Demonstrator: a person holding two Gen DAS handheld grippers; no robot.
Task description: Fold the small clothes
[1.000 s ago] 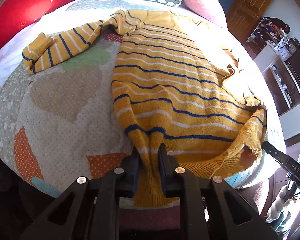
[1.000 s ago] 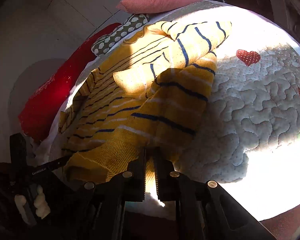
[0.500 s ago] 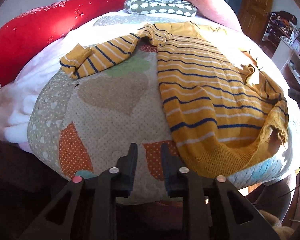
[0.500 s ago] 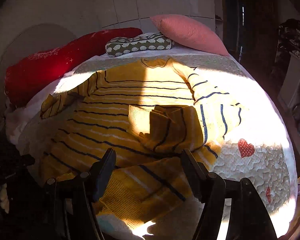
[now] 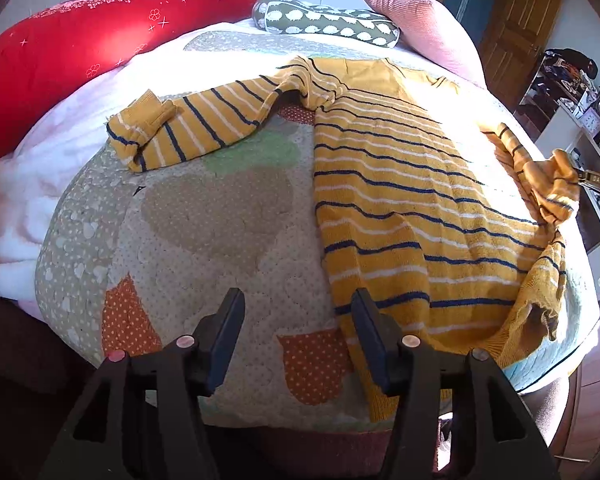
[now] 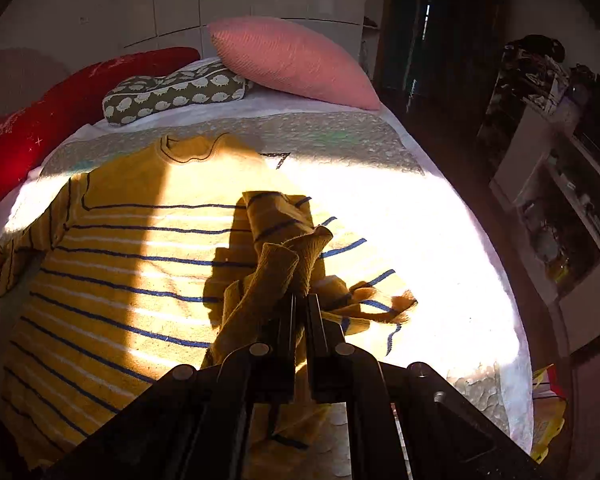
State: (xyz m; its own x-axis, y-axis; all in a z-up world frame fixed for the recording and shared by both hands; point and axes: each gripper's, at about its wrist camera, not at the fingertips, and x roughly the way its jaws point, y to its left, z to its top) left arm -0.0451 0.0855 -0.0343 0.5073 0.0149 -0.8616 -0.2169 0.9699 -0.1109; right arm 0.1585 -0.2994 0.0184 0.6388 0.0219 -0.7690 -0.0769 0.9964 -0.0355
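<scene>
The striped yellow sweater (image 5: 400, 208) lies spread on the bed's quilt (image 5: 204, 240), hem at the near edge, collar toward the pillows (image 6: 288, 60). The right claw (image 6: 300, 316) is pressed together, pinching the right sleeve cuff (image 6: 284, 268) above the body. The left claw (image 5: 296, 328) is spread, holding nothing. Folding has barely begun: the left sleeve (image 5: 188, 128) remains outstretched and the body is unfolded.

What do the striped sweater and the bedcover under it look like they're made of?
The sweater looks like soft knitted yarn, wool or acrylic I can't say: ribbed cuffs, fuzzy matte surface, floppy folds where the right gripper pinches its sleeve. The bedcover looks like quilted cotton patchwork: stitched puffy curves, dotted fabric patches, matte finish.
</scene>
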